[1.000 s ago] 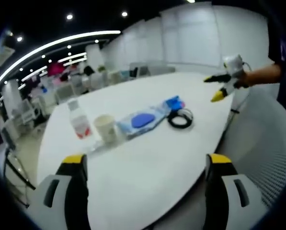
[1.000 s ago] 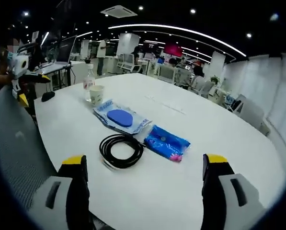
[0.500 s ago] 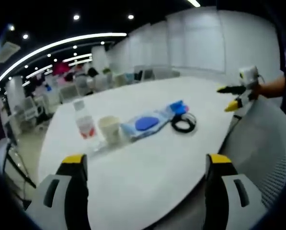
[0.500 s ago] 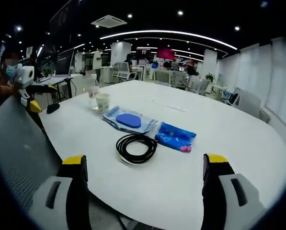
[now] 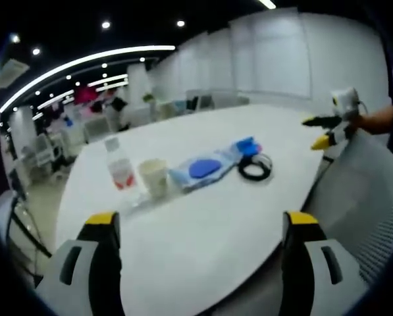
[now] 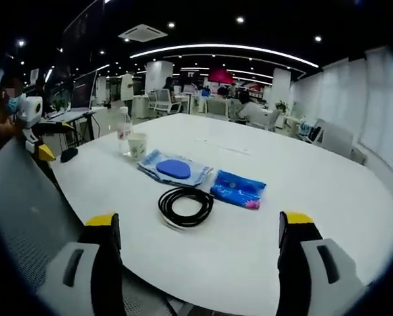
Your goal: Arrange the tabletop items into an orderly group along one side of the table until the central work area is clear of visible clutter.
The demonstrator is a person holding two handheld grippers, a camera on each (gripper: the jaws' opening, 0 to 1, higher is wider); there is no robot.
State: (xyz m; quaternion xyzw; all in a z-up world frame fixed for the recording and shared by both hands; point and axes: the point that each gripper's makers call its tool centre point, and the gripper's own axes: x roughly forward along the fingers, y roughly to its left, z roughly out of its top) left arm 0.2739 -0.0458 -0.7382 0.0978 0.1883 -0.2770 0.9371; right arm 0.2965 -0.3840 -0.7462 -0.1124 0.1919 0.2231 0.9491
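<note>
- Left gripper [image 5: 196,227]: jaws spread wide, grasping nothing, held above the near edge of the table [image 5: 203,217].
- Right gripper [image 6: 199,227]: jaws likewise apart and empty.
- Items lie in a row near the table's middle: clear bottle [image 6: 123,131] with red label, paper cup [image 6: 137,145] beside it, clear pack [image 6: 175,169] with a blue oval, blue packet [image 6: 237,189], coiled black cable [image 6: 185,206].

Grey mesh chair [image 6: 25,217]; office desks [image 6: 71,117] behind, blurred.
</note>
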